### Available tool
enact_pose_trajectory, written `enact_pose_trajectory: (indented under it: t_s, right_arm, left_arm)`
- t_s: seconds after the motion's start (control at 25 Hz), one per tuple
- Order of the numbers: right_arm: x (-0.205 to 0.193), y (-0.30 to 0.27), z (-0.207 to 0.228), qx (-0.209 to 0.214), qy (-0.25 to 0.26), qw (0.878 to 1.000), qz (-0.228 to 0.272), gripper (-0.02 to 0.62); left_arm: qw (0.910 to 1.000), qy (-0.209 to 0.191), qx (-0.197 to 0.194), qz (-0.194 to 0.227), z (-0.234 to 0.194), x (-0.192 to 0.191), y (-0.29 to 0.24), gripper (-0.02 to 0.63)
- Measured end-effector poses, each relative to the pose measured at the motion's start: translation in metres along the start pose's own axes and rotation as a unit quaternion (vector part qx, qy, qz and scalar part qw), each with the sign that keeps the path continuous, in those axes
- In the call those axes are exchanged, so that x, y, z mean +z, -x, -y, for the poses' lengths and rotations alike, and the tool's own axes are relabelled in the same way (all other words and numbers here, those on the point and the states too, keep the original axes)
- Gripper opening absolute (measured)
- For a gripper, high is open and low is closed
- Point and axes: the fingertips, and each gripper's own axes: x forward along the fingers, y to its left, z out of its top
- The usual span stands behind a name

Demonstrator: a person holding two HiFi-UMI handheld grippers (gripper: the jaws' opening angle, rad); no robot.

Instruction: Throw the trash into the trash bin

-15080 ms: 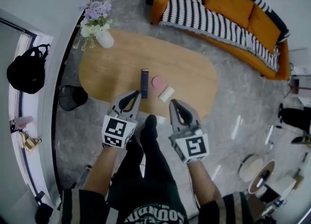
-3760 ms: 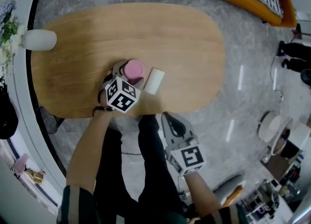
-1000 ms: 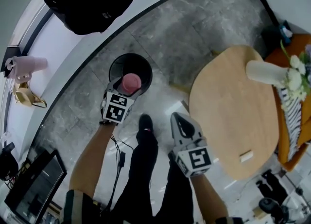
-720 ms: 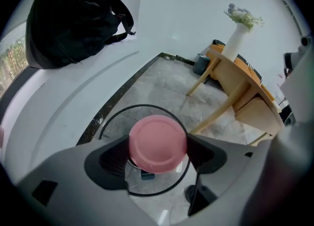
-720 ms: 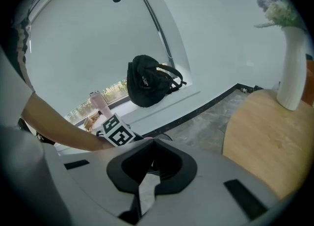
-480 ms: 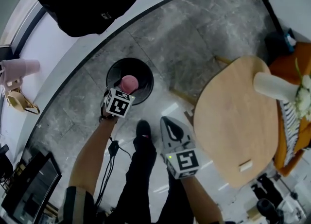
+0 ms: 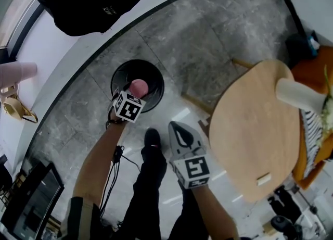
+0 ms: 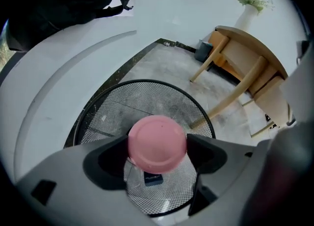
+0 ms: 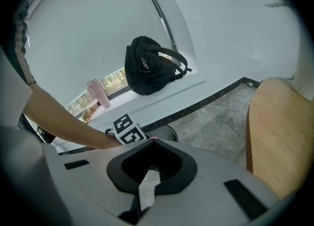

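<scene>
My left gripper [image 7: 136, 91] grips the pink round trash [image 8: 157, 142] between its 2 jaws, just above the mouth of the black mesh trash bin [image 8: 147, 97]. 1 small dark box [image 8: 153, 179] lies at the bin's bottom. My right gripper [image 7: 176, 129], nearer and to the right, is clenched on nothing.

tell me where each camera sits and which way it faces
Head view: on the person's head, looking down at trash bin and table; shows forearms, legs, left tool, right tool.
Left gripper view: on the left tool, looking down into the bin; shows its jaws clamping a pink piece.
Right gripper view: on the right tool, facing wall and backpack; shows shut jaws, the left forearm.
Head and left gripper views share the pink piece over the bin.
</scene>
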Motion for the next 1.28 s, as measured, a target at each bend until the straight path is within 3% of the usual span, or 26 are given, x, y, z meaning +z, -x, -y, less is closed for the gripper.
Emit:
enact_pose_trajectory:
  t_s: [0.48, 0.96, 1.08, 1.16, 1.28]
  right_arm:
    - [-0.008, 0.023, 0.006, -0.004, -0.010, 1.000, 0.000, -0.003]
    - [-0.004, 0.093, 0.000, -0.015, -0.024, 0.999, 0.029, -0.003]
    - [-0.004, 0.116, 0.000, -0.022, -0.031, 0.999, 0.038, -0.003]
    - [-0.004, 0.130, 0.002, -0.027, -0.035, 0.998, 0.043, -0.003]
    - [-0.001, 0.152, 0.005, -0.035, -0.041, 0.997, 0.053, -0.003]
  left_arm:
    - [0.9996, -0.010, 0.011, 0.024, 0.008, 0.006, 0.016, 0.376]
    - [0.9968, -0.016, 0.010, 0.078, 0.056, 0.029, 0.098, 0.362]
    - [0.9948, -0.030, 0.011, 0.097, 0.073, 0.034, 0.125, 0.314]
    - [0.9925, -0.043, 0.018, 0.113, 0.085, 0.038, 0.145, 0.244]
    - [0.9881, -0.064, 0.026, 0.138, 0.104, 0.047, 0.177, -0.002]
